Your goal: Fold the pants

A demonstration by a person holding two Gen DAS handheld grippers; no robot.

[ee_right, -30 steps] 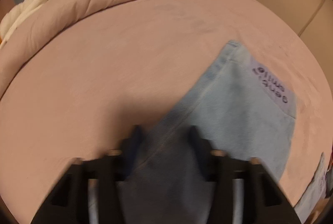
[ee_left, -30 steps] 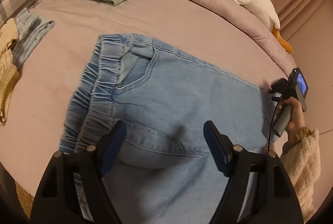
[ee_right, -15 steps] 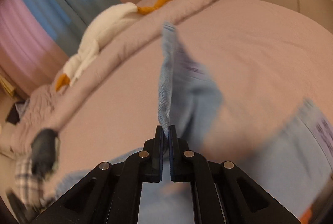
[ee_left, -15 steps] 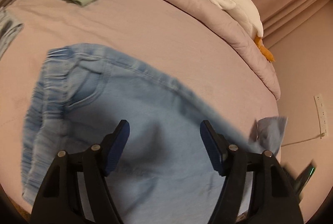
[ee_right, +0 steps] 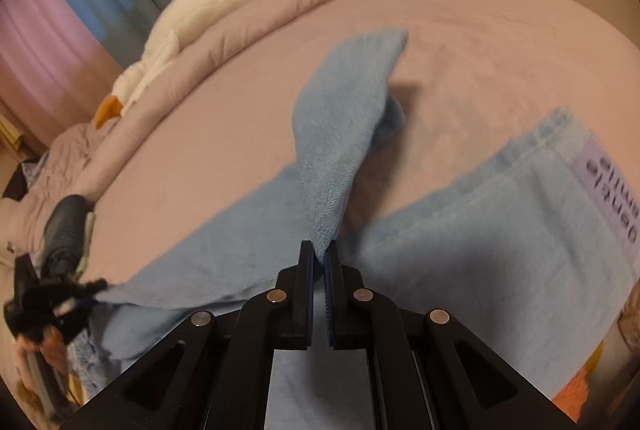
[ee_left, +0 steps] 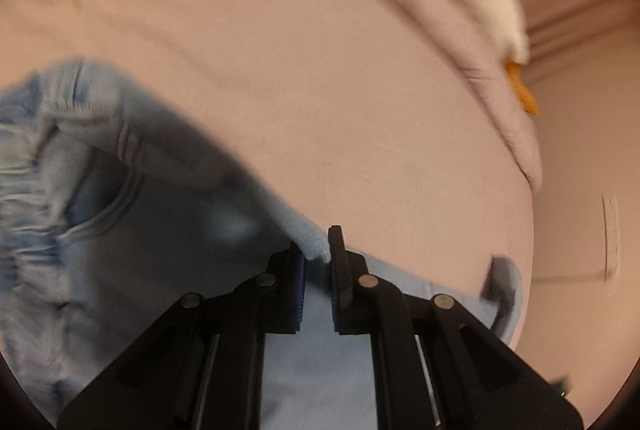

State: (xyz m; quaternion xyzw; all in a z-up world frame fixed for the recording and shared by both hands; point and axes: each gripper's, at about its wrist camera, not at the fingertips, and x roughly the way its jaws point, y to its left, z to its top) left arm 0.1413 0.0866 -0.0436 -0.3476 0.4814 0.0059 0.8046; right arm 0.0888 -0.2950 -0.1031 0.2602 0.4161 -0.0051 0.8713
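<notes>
Left hand-held gripper [ee_left: 317, 250]: clenched on the pants [ee_left: 132, 230], a bunched edge of light-blue denim pinched between the pads at the centre of its view. The elastic waistband [ee_left: 20, 198] is seen at 9 o'clock from it, blurred; the rest of the denim runs under the fingers toward 6 o'clock.

Right hand-held gripper [ee_right: 319, 250]: also clenched on denim, with a raised flap of the leg standing from the pads toward 12 o'clock. The other leg is laid flat toward 3 o'clock, its hem with a printed label [ee_right: 600, 198] at the far right. In this view the left hand-held gripper is visible at 8–9 o'clock, gripping the same edge of fabric.

The pants lie on the pink bed [ee_left: 320, 90]. A plush duck [ee_right: 180, 26] sits on the rolled duvet at 11 o'clock in the right view; already folded clothes [ee_right: 66, 230] are stacked at 9 o'clock.

Progress, judged: early. Both pick points are secured and one long edge is lifted, but no fold is laid yet. Left to do: the lifted leg to be carried over onto the flat one, edges aligned, grips released, then the length folded at least once and smoothed. Whether the waistband is lifted cannot be told, given the blur.
</notes>
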